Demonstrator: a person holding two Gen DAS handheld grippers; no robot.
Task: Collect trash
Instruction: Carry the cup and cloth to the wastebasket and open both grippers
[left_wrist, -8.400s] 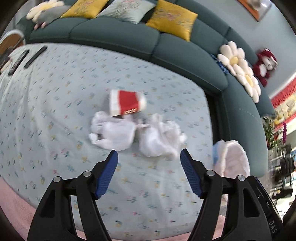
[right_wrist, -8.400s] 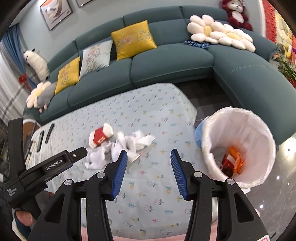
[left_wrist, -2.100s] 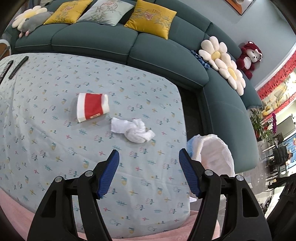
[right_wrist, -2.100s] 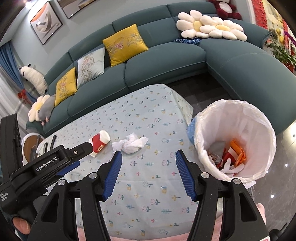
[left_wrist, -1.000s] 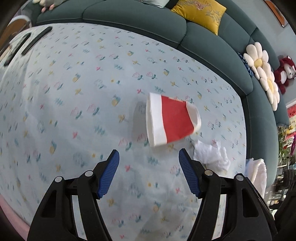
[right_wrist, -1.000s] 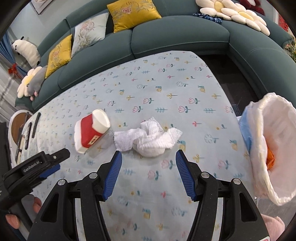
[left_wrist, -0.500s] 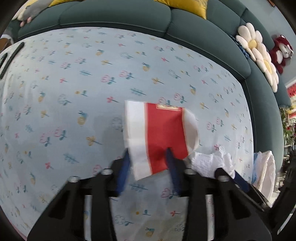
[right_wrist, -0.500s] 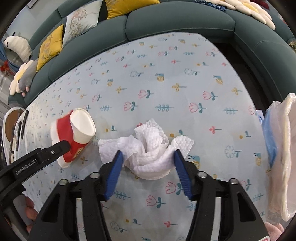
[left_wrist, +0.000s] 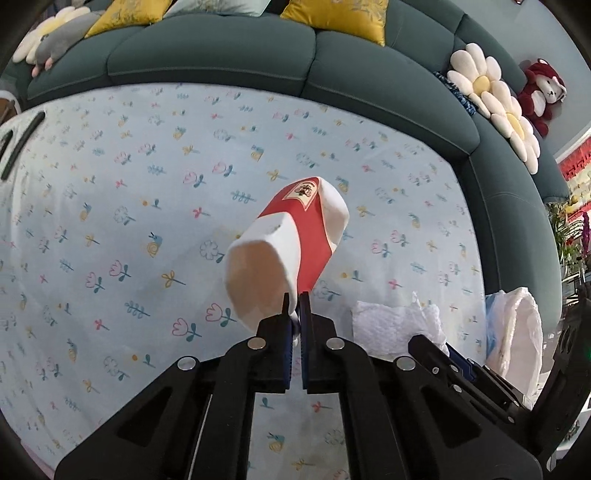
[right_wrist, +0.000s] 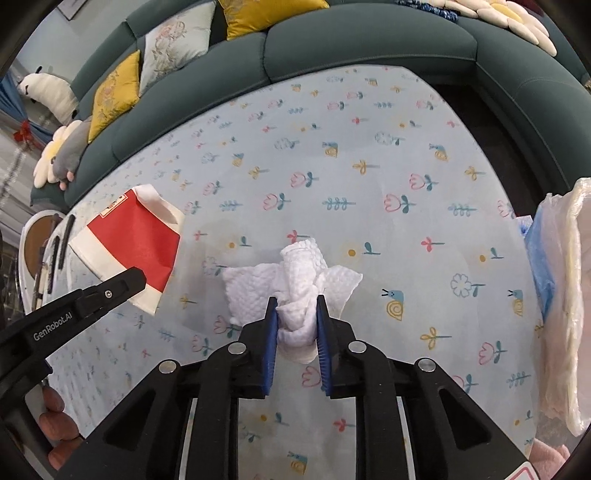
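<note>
While reading the left wrist view, we note the left gripper (left_wrist: 293, 301) with its blue-padded fingers (left_wrist: 287, 343) drawn nearly together, pinching the rim edge of a red-and-white paper cup (left_wrist: 288, 247). The cup is squashed, its mouth bent into an uneven oval facing the camera, its smooth beige inner wall showing; it tilts up off the tablecloth (left_wrist: 110, 192), a pale blue fabric printed with small flowers and snails. A crumpled white paper towel (left_wrist: 395, 326), dimpled in texture, sits low right, partly behind the other gripper's black frame. Further right is the thin white plastic liner of the trash bin (left_wrist: 517, 332). A curved teal sofa (left_wrist: 332, 62) bounds the table.

From the right wrist view, we record the right gripper (right_wrist: 294, 299) with blue pads (right_wrist: 271, 332) squeezing the twisted middle of the towel (right_wrist: 295, 280), whose quilted flaps fan out on both sides over the cloth. The cup (right_wrist: 133, 243) appears at left, flattened, held at its lower edge by the left gripper's black tip (right_wrist: 125, 284). The bin's translucent liner (right_wrist: 565, 314), with blue beneath, stands at the right table edge.
</note>
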